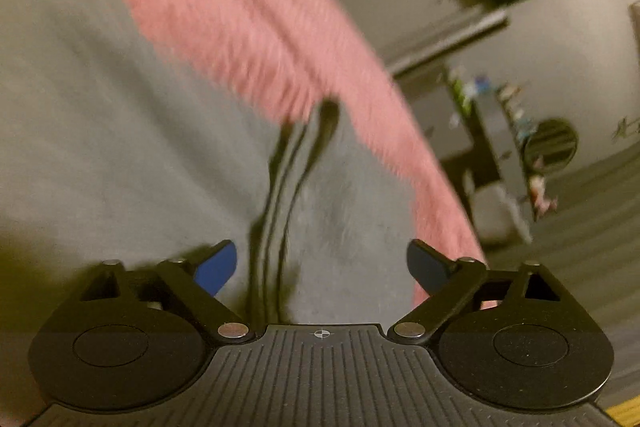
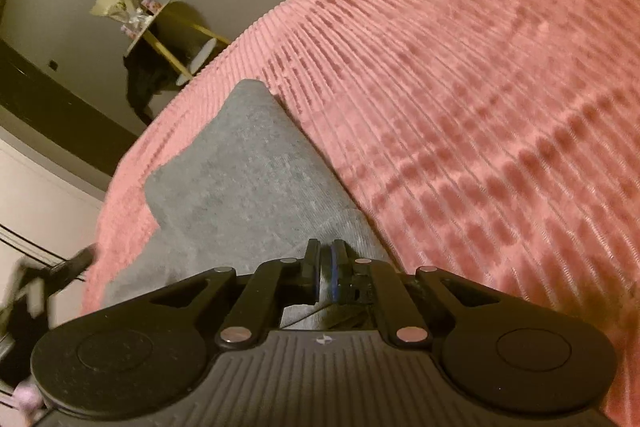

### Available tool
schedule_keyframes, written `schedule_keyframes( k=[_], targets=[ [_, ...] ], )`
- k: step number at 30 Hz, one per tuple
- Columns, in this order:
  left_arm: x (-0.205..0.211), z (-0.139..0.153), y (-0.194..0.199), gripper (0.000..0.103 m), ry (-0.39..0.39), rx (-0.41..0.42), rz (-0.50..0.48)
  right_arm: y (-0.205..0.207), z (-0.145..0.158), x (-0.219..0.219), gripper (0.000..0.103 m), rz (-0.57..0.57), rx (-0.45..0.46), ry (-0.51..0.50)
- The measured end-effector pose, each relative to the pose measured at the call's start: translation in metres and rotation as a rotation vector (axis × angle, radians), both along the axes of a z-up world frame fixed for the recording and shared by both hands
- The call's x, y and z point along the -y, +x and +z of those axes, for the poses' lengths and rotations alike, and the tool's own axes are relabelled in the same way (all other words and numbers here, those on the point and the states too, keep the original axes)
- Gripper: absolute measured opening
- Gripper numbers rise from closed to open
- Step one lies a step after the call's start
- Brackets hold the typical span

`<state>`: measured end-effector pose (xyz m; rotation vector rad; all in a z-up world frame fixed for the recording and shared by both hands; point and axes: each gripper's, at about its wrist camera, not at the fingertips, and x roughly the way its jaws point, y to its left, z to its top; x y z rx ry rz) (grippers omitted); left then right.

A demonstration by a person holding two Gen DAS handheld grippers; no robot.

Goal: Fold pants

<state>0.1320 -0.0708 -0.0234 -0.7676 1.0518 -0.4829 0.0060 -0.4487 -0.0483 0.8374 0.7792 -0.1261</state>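
While the grey pants [image 2: 248, 179] lie on the pink bedspread [image 2: 480, 107], filling the lower left of both views, the right gripper [image 2: 328, 273] pinches their fabric and the left gripper [image 1: 322, 267] hovers spread; folding looks midway, unfinished.

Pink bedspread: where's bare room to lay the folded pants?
Free: the wide pink bedspread right of the grey pants, up to its far edge. Crowded: near side, where pants lie under the open left gripper and in the right gripper.
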Motion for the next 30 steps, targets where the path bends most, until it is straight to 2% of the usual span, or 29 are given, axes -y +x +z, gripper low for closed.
schedule_keyframes(
  k=[3,4,6,7,8,10,14,15,17,19,22,23,26,28,30],
  targets=[
    [0.019,-0.025,0.018,0.070,0.040,-0.100,-0.037,-0.005,-0.004,0.002,0.010,0.004,0.016,0.035],
    [0.024,-0.030,0.020,0.060,0.042,-0.103,-0.044,-0.006,-0.005,0.003,0.012,0.007,0.029,0.052],
    [0.030,-0.034,0.022,0.052,0.045,-0.091,-0.038,-0.009,-0.007,0.006,0.022,0.008,0.057,0.092],
    [0.030,-0.035,0.023,0.026,0.045,-0.094,-0.024,-0.010,-0.008,0.007,0.023,0.009,0.068,0.109],
    [0.030,-0.036,0.023,0.016,0.051,-0.109,-0.010,-0.010,-0.009,0.008,0.027,0.013,0.079,0.119],
    [0.026,-0.029,0.018,0.016,0.038,-0.092,0.010,-0.013,-0.007,0.009,0.031,0.021,0.099,0.137],
    [0.015,0.011,-0.009,0.015,0.057,0.080,-0.019,-0.023,0.000,0.014,0.040,0.023,0.138,0.133],
    [0.010,0.021,-0.015,0.015,0.068,0.117,-0.020,-0.027,0.003,0.015,0.047,0.021,0.147,0.124],
    [-0.006,0.035,-0.023,0.015,0.104,0.165,-0.007,-0.032,0.007,0.018,0.050,0.014,0.141,0.084],
    [-0.025,0.035,-0.028,0.016,0.175,0.172,0.019,-0.035,0.009,0.020,0.050,0.018,0.134,0.058],
    [-0.049,0.022,-0.036,0.019,0.326,0.154,0.080,-0.034,0.014,0.014,0.050,0.047,0.120,0.021],
    [-0.056,0.014,-0.040,0.023,0.334,0.130,0.089,-0.032,0.016,0.010,0.050,0.062,0.120,0.006],
    [-0.069,-0.004,-0.045,0.030,0.264,0.074,0.108,-0.025,0.021,-0.004,0.049,0.101,0.119,-0.012],
    [-0.072,-0.003,-0.040,0.034,0.236,0.069,0.120,-0.018,0.024,-0.015,0.042,0.130,0.120,-0.027],
    [-0.071,0.002,-0.032,0.045,0.243,0.083,0.129,-0.010,0.027,-0.026,0.038,0.158,0.128,-0.050]
  ],
)
